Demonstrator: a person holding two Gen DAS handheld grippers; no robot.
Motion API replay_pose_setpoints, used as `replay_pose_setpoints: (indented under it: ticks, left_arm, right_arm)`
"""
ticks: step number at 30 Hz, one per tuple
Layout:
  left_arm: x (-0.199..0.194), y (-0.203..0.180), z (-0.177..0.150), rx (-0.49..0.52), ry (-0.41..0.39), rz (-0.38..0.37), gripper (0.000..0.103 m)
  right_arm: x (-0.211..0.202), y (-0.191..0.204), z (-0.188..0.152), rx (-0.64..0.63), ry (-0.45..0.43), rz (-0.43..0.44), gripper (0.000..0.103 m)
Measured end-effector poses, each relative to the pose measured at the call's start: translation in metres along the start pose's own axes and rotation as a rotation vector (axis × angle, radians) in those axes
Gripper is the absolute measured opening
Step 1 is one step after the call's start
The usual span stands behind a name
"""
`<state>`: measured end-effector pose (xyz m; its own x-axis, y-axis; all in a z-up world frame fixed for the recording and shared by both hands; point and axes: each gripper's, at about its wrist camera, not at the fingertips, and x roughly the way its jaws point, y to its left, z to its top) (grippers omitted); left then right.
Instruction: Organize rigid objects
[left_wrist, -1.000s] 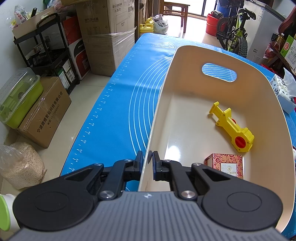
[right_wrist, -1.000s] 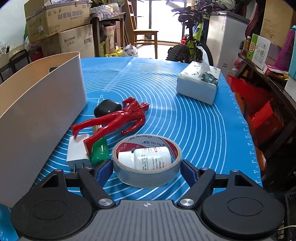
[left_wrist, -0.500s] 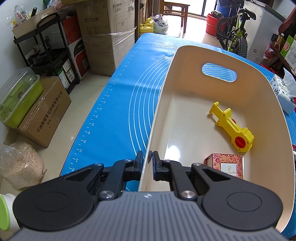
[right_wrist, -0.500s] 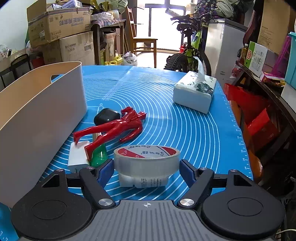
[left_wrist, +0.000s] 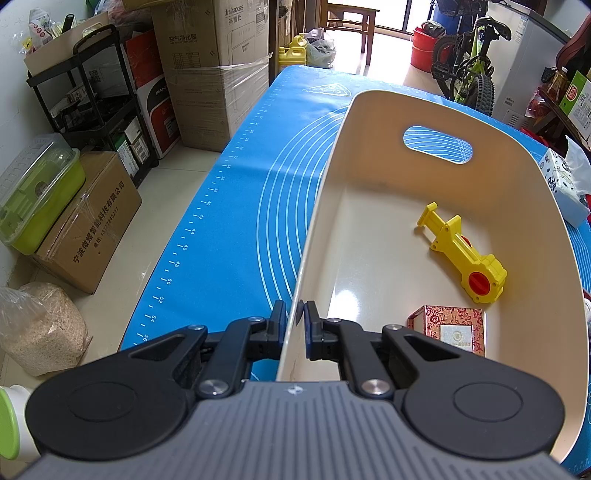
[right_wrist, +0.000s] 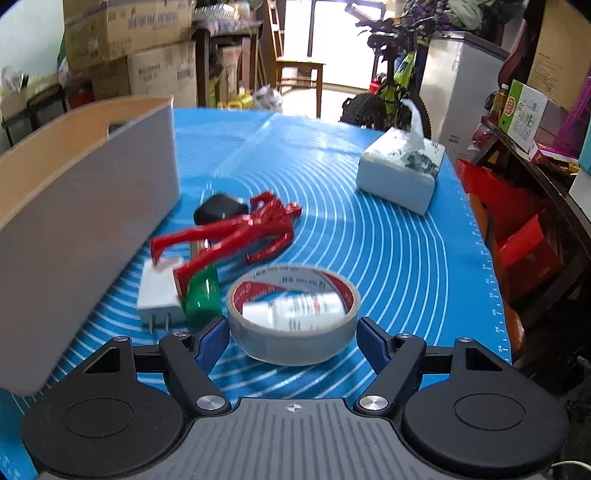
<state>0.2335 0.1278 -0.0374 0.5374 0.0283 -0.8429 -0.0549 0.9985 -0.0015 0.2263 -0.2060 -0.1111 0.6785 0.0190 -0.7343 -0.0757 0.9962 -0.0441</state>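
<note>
My left gripper (left_wrist: 295, 321) is shut on the near rim of the cream bin (left_wrist: 424, 110). In the bin lie a yellow toy tool (left_wrist: 461, 251) and a red patterned box (left_wrist: 448, 328). My right gripper (right_wrist: 290, 332) is shut on a grey tape roll (right_wrist: 295, 343), with a pad against each side. The roll hangs just above the blue mat, and a white bottle (right_wrist: 295, 306) shows through its hole. Beyond lie a red figure (right_wrist: 236, 232), a black case (right_wrist: 218, 208), a white plug (right_wrist: 159, 295) and a green piece (right_wrist: 201, 295), next to the bin's outer wall (right_wrist: 74, 206).
A tissue box (right_wrist: 400, 173) stands on the far right of the blue mat (right_wrist: 388, 258). Cardboard boxes (left_wrist: 214, 74), a shelf cart and a green container sit on the floor left of the table. A bicycle and a fridge stand behind it.
The tape roll lay flat around the white bottle; my right gripper closed on it and lifted it off the mat. The left gripper and the bin have not moved.
</note>
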Motion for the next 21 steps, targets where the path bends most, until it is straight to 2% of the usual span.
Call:
replay_pose_setpoints:
  ticks: [6, 21]
  left_arm:
    - [0.000, 0.000, 0.000, 0.001, 0.000, 0.000, 0.012]
    - [0.000, 0.000, 0.000, 0.004, 0.000, 0.003, 0.012]
  right_arm:
    - [0.012, -0.001, -0.008, 0.008, 0.053, -0.001, 0.075]
    - [0.026, -0.002, 0.003, -0.040, 0.049, 0.003, 0.094]
